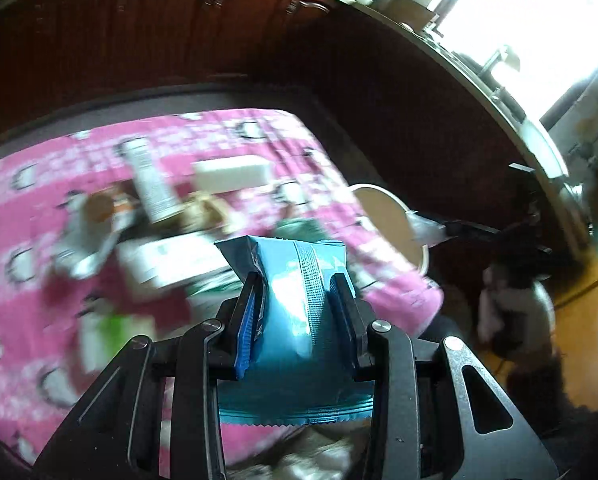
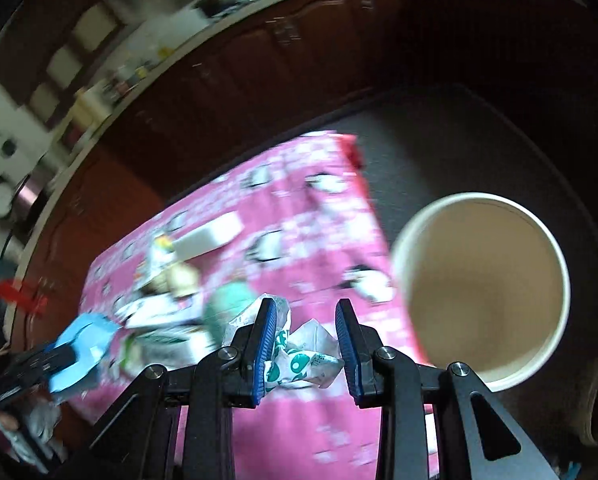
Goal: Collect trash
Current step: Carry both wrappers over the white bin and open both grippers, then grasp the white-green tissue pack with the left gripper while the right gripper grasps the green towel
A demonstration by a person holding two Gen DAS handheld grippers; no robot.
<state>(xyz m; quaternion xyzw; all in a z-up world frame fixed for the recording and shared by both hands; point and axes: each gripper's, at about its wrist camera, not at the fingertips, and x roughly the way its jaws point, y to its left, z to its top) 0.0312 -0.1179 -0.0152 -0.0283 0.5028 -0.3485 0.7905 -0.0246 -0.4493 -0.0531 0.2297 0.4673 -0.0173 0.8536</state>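
My left gripper (image 1: pixel 297 284) is shut on a blue foil snack wrapper (image 1: pixel 295 320) and holds it above the pink tablecloth (image 1: pixel 39 184). My right gripper (image 2: pixel 307 312) is shut on a crumpled white and green wrapper (image 2: pixel 303 356), above the table's near right part. A round beige bin (image 2: pixel 483 292) stands beside the table's right edge; it also shows in the left wrist view (image 1: pixel 391 220). Several more pieces of trash lie on the cloth: a white tube (image 1: pixel 151 180), a white box (image 1: pixel 231 172), a flat carton (image 1: pixel 171 260) and a teal wad (image 2: pixel 229 304). The left gripper with its blue wrapper (image 2: pixel 81 344) shows at the left of the right wrist view.
Dark wooden cabinets (image 1: pixel 159 28) under a cluttered counter run behind the table. A grey floor mat (image 2: pixel 439 148) lies under the bin. A black and white dog (image 1: pixel 515 312) stands on the floor right of the table. Both views are motion-blurred.
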